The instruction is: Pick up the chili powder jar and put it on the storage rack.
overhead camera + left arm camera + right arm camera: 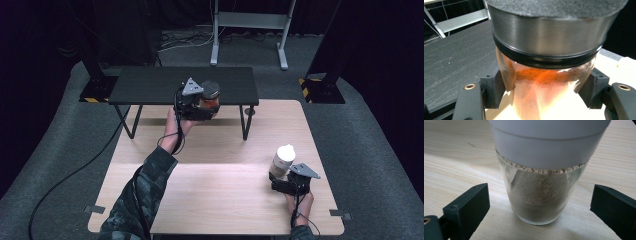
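Glass jar of orange powder with a dark metal lid (544,75) sits pinched in my left fingers (495,87) at the black shelf's (150,85) near edge, ready to be shelved, while my right fingers (466,205) stand spread around the white-capped jar (541,192) on the table (210,185).

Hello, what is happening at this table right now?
A person works with a gripper in each hand. The left gripper is shut on a glass jar with orange powder and a dark lid, holding it up at the front edge of the black shelf. The right gripper is open around a white-lidded jar of brownish powder, which stands on the wooden table, not yet gripped.
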`<state>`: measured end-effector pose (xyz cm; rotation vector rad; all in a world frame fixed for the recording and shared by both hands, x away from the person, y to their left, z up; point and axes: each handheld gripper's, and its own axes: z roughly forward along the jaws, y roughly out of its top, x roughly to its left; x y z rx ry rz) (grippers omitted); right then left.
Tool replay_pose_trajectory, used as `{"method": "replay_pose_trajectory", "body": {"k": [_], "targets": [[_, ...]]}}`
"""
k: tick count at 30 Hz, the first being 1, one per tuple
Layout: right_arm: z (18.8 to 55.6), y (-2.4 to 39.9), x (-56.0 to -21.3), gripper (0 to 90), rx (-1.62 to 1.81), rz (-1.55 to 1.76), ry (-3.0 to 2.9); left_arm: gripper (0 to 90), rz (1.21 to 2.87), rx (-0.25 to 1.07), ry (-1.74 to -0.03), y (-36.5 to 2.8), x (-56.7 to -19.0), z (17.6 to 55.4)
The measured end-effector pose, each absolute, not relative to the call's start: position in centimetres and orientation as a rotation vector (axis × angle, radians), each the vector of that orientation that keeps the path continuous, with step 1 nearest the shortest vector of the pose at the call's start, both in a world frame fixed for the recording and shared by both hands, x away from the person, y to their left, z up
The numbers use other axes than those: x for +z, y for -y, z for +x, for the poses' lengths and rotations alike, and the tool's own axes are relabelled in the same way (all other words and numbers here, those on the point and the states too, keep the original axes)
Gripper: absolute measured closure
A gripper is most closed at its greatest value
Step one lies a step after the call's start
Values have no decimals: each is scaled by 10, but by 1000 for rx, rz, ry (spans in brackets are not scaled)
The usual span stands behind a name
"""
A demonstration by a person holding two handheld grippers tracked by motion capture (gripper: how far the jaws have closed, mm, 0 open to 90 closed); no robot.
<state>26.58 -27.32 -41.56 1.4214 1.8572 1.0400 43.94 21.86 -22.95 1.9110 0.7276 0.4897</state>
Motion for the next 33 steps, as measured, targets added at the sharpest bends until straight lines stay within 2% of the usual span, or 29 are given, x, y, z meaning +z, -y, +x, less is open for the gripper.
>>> {"method": "replay_pose_trajectory", "body": {"k": [33], "targets": [[266, 274, -416, 9, 1041, 1423, -1858, 315, 1906, 513, -738, -215, -209, 462]]}}
